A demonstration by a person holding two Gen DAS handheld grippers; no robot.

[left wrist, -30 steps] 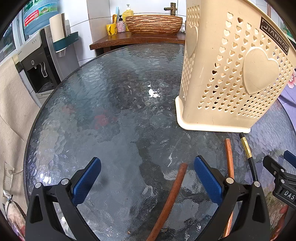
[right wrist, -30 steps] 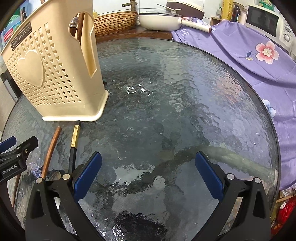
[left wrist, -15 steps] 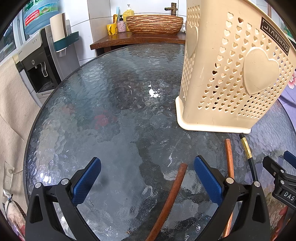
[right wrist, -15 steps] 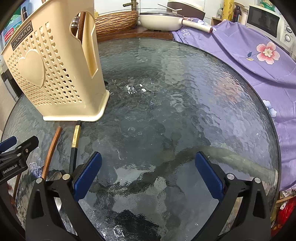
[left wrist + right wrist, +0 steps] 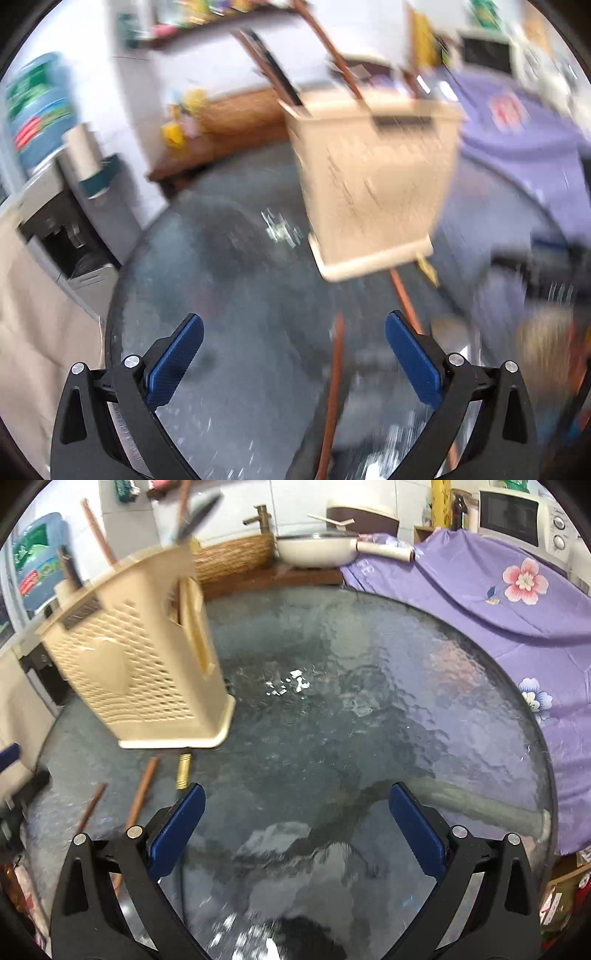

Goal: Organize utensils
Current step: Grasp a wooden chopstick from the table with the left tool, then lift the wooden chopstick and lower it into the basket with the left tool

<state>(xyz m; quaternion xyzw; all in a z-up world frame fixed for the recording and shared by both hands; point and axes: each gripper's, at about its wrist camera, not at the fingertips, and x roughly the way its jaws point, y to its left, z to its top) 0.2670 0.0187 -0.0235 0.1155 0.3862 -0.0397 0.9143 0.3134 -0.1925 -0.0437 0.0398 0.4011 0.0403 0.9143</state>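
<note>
Both our left gripper (image 5: 293,354) and right gripper (image 5: 297,825) gape wide, empty; chopsticks (image 5: 142,794) lie near the utensil basket (image 5: 147,679).

Both the left gripper (image 5: 293,358) and the right gripper (image 5: 297,829) are spread wide with nothing between their blue-padded fingers (image 5: 176,363), each held above the surface and angled down toward it, the left view motion-blurred.
</note>
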